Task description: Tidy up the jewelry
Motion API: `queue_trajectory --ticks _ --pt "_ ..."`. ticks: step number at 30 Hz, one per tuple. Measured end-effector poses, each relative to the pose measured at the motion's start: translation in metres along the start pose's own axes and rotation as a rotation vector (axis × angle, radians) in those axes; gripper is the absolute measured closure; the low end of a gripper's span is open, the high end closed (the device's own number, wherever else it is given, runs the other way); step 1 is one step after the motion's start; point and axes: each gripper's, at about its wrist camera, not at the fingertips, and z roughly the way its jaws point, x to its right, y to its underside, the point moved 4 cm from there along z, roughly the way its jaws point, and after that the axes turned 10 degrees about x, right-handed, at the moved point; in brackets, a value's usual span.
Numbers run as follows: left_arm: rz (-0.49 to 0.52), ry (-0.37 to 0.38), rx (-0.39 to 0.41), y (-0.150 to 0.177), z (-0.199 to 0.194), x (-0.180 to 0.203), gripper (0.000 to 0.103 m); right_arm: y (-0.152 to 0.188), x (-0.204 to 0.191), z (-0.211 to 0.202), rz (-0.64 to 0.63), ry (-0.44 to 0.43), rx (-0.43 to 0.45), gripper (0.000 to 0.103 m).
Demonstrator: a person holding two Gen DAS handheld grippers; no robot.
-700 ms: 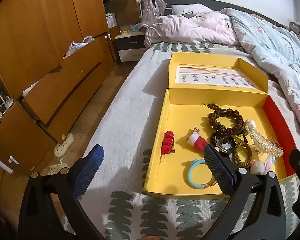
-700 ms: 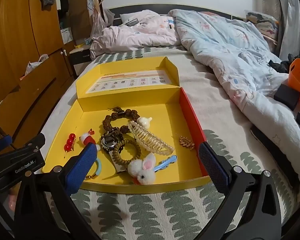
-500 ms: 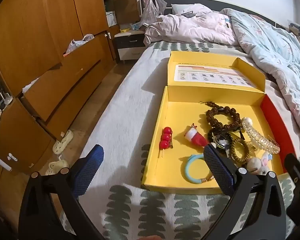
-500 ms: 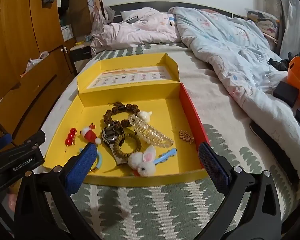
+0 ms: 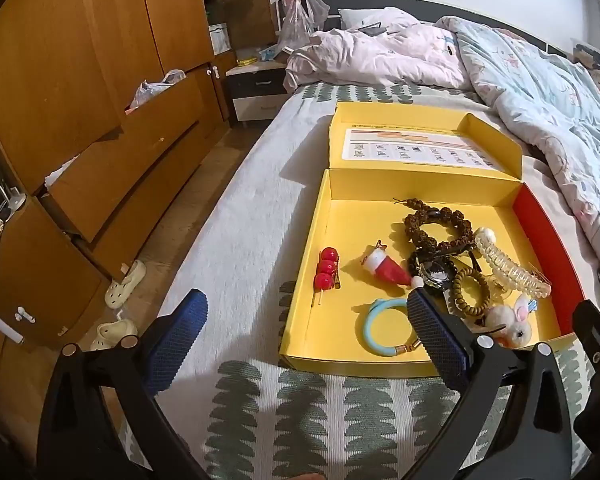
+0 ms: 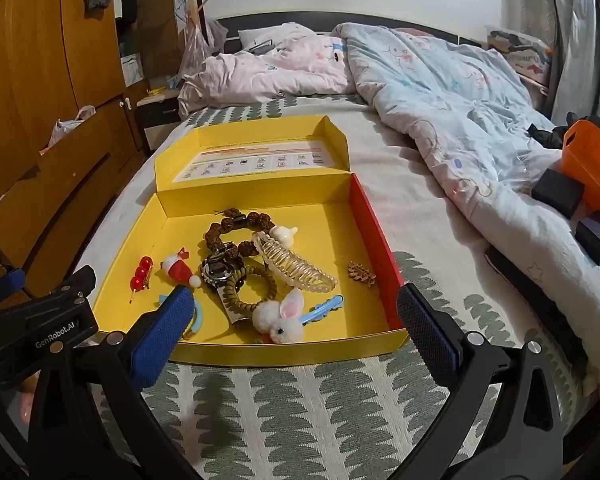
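Observation:
An open yellow box (image 5: pixel 306 276) (image 6: pixel 284 354) lies on the bed with its lid folded back. Inside lie a dark bead bracelet (image 5: pixel 438 228) (image 6: pixel 236 228), a red ball hairpin (image 5: pixel 326 270) (image 6: pixel 141 273), a red and white hat clip (image 5: pixel 386 266) (image 6: pixel 178 269), a watch (image 6: pixel 220 270), a clear hair claw (image 5: pixel 514 270) (image 6: pixel 296 266), a blue bangle (image 5: pixel 386 326), a white bunny clip (image 6: pixel 280 318) and a small brown leaf piece (image 6: pixel 362 273). My left gripper (image 5: pixel 306 336) hangs open before the box's near left corner. My right gripper (image 6: pixel 294 330) is open too, above the near edge, holding nothing.
A rumpled pale quilt (image 6: pixel 460 120) covers the bed's right side. Orange and dark blocks (image 6: pixel 580 184) lie at the far right. Wooden drawers (image 5: pixel 112 184) line the left, with slippers (image 5: pixel 124 284) on the floor. A nightstand (image 5: pixel 256 88) stands by the headboard.
Both grippers have drawn back from the box, so it sits farther up and smaller in both views. Their jaws stay wide open.

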Motion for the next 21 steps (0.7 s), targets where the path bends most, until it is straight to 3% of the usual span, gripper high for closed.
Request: queue_trajectory --ticks 21 --pt "0.011 0.001 -0.023 0.006 0.011 0.002 0.004 -0.001 0.004 0.005 0.002 0.0 -0.001 0.003"
